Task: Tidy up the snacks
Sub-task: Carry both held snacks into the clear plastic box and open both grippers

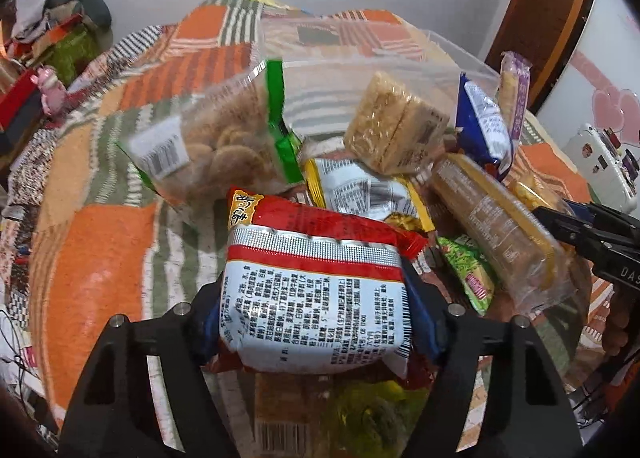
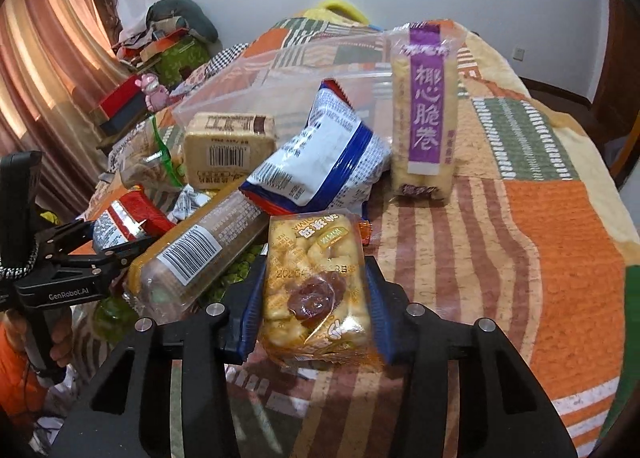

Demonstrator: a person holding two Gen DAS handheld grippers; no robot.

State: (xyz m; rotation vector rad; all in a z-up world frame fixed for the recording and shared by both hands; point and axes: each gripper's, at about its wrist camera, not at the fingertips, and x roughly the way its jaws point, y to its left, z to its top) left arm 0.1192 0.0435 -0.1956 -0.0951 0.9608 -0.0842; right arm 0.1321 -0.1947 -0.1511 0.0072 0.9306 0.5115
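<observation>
Blanket (image 2: 540, 258) — pastry pack (image 2: 316, 294) between hand-held gripper (image 2: 316, 298)

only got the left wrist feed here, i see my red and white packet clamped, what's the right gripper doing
Observer: The right gripper is shut on a clear packet of puffed snack with a date on top.
Operator: where is it relative to the pile
Observer: At the pile's right edge, beside the long biscuit sleeve.
Operator: that purple packet at the far right, lying or standing
Observer: The purple-label roll packet stands upright on the blanket, next to the blue and white bag.
</observation>
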